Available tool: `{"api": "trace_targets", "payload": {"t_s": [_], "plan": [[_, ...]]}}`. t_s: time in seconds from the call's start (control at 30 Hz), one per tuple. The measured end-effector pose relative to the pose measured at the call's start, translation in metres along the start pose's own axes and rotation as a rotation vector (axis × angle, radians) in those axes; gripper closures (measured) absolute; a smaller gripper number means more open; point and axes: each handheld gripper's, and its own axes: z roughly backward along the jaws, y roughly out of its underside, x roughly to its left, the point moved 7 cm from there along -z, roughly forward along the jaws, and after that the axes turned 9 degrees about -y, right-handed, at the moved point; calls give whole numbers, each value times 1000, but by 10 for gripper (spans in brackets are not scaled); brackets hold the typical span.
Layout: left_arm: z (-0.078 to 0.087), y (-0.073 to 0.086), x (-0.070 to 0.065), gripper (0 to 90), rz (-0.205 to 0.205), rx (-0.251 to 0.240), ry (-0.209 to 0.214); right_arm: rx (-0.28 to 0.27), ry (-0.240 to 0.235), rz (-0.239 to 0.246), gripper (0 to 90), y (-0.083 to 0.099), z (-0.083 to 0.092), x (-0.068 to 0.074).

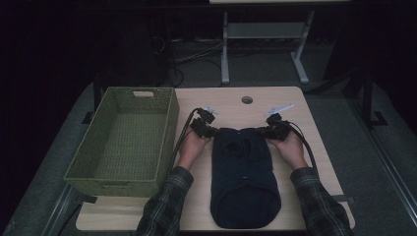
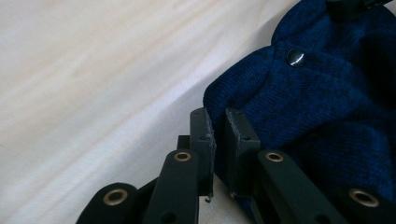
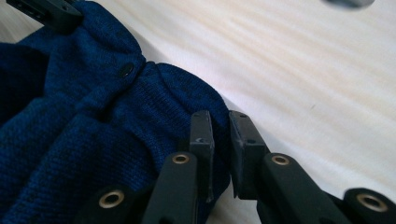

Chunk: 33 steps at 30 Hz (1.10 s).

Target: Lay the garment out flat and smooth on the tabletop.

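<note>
Sweater [image 1: 244, 182]: folded, dark blue, lengthwise mid-table.
Left gripper [image 1: 212, 131]: clenched on sweater's 11 o'clock corner.
Right gripper [image 1: 268, 132]: pinching its 1 o'clock corner.
Basket [image 1: 110, 183]: green, at 9 o'clock.
Table [image 1: 322, 172]: pale wood.

- The high view was dim and underexposed; the room behind the desk [image 1: 295, 147] sank into near black.
- The dark garment [image 1: 244, 177] there lost almost all fold detail.
- Both gripper views were far brighter, the pale wood close to washed out.
- In the left gripper view a snap button [image 2: 295, 57] caught a small glint.
- The far wood grain was soft and out of focus.
</note>
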Motion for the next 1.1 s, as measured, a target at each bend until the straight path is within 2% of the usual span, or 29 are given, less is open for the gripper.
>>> {"api": "trace_targets", "payload": {"t_s": [0.07,0.2,0.47,0.6,0.7,0.97,1.1], "plan": [[9,-7,1,828,-16,-17,-13,-18,4,8,805,-7,7,2],[21,-17,3,828,-24,-44,-30,-52,2,9,805,-18,19,5],[46,-43,9,828,-49,-91,-74,-94,25,48,804,-42,39,10],[61,-55,9,827,-79,-137,-116,-133,38,70,803,-55,52,13],[67,-56,6,827,-95,-167,-133,-154,41,80,801,-58,57,16],[78,-48,-5,827,-106,-244,-142,-184,43,107,799,-48,59,29],[87,-55,-4,827,-105,-269,-148,-217,51,130,799,-55,68,33]]}}
